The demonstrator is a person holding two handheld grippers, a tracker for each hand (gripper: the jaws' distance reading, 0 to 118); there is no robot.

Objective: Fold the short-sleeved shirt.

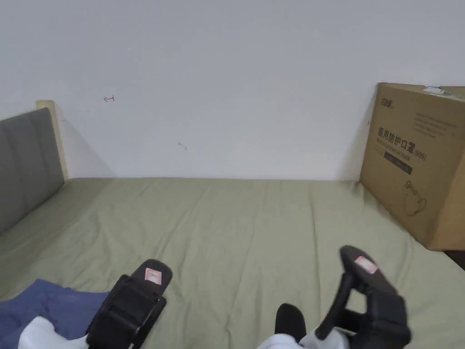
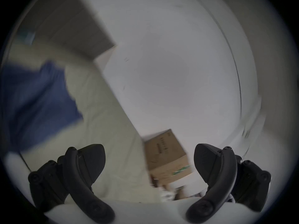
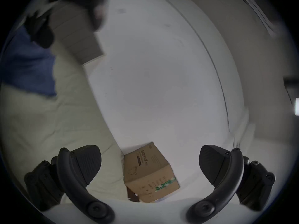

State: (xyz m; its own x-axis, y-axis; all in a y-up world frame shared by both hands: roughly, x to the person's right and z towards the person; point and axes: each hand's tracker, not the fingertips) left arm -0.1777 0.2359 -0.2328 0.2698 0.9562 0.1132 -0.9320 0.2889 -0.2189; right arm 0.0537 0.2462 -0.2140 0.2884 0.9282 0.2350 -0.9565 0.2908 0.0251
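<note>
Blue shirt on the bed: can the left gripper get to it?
Probably yes. The blue shirt lies beside the left gripper, whose jaws are open and empty, with bare bed between them.

From my head view, the blue shirt (image 1: 54, 306) runs off the bottom-left corner, so I can't tell how it lies. The cardboard box (image 1: 420, 163) is cut by the right edge. Both my grippers are cropped at the bottom edge. In the left gripper view the shirt (image 2: 37, 101) and box (image 2: 166, 156) are smeared by blur.
</note>
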